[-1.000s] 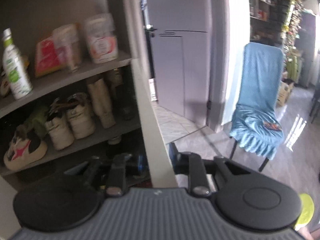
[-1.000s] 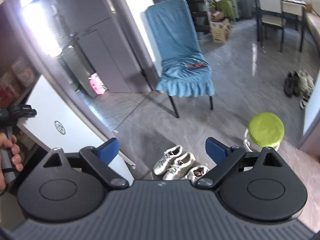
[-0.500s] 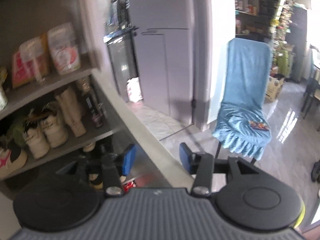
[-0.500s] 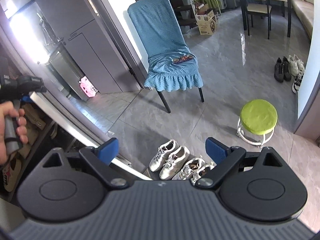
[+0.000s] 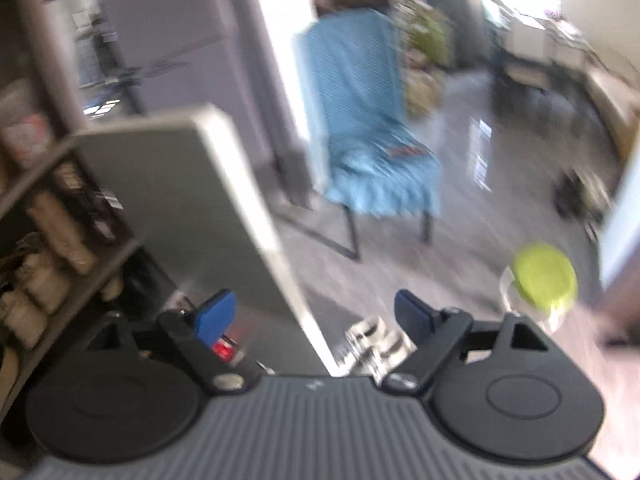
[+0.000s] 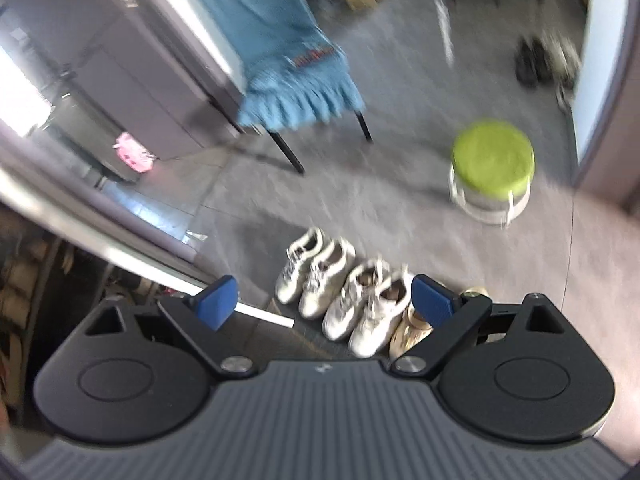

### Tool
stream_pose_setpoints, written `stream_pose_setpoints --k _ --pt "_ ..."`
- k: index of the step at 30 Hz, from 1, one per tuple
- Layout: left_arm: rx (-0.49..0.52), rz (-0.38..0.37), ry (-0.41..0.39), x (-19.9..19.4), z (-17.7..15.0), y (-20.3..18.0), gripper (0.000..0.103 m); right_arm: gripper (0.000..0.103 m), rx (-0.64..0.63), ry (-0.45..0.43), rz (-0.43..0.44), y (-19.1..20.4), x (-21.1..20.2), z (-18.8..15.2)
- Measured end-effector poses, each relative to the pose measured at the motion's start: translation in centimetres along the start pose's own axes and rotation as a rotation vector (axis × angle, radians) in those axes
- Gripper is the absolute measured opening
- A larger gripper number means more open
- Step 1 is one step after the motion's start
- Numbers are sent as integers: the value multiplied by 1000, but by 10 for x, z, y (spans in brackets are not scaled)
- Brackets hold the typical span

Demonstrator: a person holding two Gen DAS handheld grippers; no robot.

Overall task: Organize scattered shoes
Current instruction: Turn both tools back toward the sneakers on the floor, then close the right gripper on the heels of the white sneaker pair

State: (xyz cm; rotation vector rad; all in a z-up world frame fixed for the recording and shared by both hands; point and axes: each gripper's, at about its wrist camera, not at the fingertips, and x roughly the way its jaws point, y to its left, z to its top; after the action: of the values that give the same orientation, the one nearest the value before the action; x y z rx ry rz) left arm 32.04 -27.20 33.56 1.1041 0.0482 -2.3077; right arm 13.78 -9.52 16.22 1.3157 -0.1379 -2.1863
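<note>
Both cameras have swung away from the cabinet toward the floor since half a second ago, and both views are now smeared by motion. Where the left view earlier faced the shelves (image 5: 60, 216) head-on, they now sit at its left edge, with blurred pale shoes and boots on them, and the open cabinet door (image 5: 192, 208) cuts down the middle of the frame. The left gripper (image 5: 316, 314) has its blue fingers (image 5: 214, 314) spread wide, wider than a second ago, holding nothing. Past the door edge, between the fingers, a bit of the white sneakers (image 5: 372, 338) shows on the floor.

The right gripper (image 6: 326, 302) hangs over the floor with its fingers (image 6: 430, 304) spread and empty. Below it four white sneakers (image 6: 344, 292) stand in a row, side by side and touching, toes toward the camera, on a dark mat (image 6: 288, 336). A gold shoe (image 6: 412, 330) lies just beside the row at its right end, partly hidden by the right finger. The row sits nearer the frame's centre than before.

Farther off stand a blue-covered chair (image 6: 288, 60) and a green stool (image 6: 492, 160), well apart from the sneakers. More shoes (image 6: 544, 60), dark and light, lie near the far wall, too blurred to count. A pink thing (image 6: 134, 152) lies on the tiles by the grey doors.
</note>
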Motion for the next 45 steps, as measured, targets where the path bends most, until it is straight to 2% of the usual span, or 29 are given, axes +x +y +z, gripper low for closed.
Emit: stream_pose_setpoints --k 2,4,7,10,11,13,14,16,17,19,21,23,26,28,32,34,36,38,39,45 --pt "-5 -76 17 20 -21 -13 102 95 24 16 -17 -11 40 -9" --pt "-1 -147 30 47 -46 -30 102 95 47 32 -34 -21 80 -17" --pt "60 -200 40 104 -94 -62 102 95 83 56 -59 -37 141 -30" --pt "32 -335 23 161 -137 -80 102 95 118 72 -81 -49 206 -44" --pt "31 -348 20 182 -149 -84 102 94 130 67 -84 -48 235 -49" --pt "41 -336 36 218 -165 -92 101 75 169 72 -97 -53 307 -65" --pt "50 -312 52 243 -172 -94 101 72 209 97 -114 -63 350 -77" --pt "86 -256 86 283 -181 -99 97 70 332 145 -149 -82 409 -98" --pt "106 -232 99 298 -183 -101 96 69 398 167 -170 -89 431 -106" --pt "116 -238 99 318 -182 -100 96 69 443 176 -218 -95 463 -118" --pt "133 -212 100 332 -177 -100 97 69 437 132 -244 -97 484 -121" --pt "130 -190 159 350 -172 -99 98 68 434 111 -257 -103 506 -117" --pt "103 -150 277 374 -165 -101 98 67 394 138 -297 -105 531 -116" --pt "98 -106 354 387 -163 -104 98 59 361 161 -322 -102 543 -118" --pt "82 -57 448 407 -166 -101 98 57 294 205 -372 -97 566 -123" --pt "76 -53 486 411 -170 -100 98 53 263 189 -365 -94 565 -124" --pt "70 -48 524 415 -174 -99 98 54 232 162 -351 -91 560 -126" --pt "69 -48 550 416 -177 -100 98 49 202 136 -337 -88 555 -128" --pt "70 -49 560 415 -178 -101 98 43 187 123 -330 -87 552 -129" --pt "82 -61 561 412 -181 -102 98 38 96 44 -287 -77 537 -134"
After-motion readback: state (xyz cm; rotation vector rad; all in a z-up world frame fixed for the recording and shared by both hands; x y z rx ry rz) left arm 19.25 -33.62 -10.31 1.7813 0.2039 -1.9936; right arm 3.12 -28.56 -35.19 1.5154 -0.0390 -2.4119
